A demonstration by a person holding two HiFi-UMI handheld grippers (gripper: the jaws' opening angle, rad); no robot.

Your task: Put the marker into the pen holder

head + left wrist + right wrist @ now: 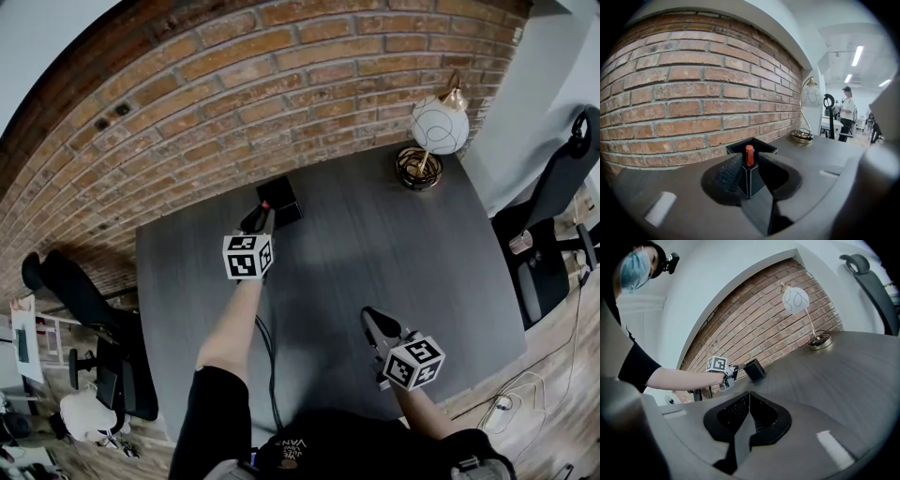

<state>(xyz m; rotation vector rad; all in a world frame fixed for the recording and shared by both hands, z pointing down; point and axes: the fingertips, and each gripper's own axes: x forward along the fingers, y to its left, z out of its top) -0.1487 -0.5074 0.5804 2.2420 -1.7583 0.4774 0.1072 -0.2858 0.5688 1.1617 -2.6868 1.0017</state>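
The black square pen holder [282, 200] stands on the dark table [375, 244] near the brick wall. My left gripper [260, 218] is right at its near-left side, shut on the marker [749, 155], a dark body with a red cap that stands upright between the jaws. In the left gripper view the holder's open top [752, 146] shows just behind the red cap. My right gripper [374, 322] hovers over the table's near edge, shut, with nothing in it. The right gripper view shows its closed jaws [748, 398], the left gripper [723, 373] and the holder [754, 370] far off.
A white globe lamp [439, 125] on a brass base [418, 169] stands at the table's far right corner. A black cable [271, 361] runs over the near edge. Office chairs [553, 206] flank the table. A person [847, 114] stands far back.
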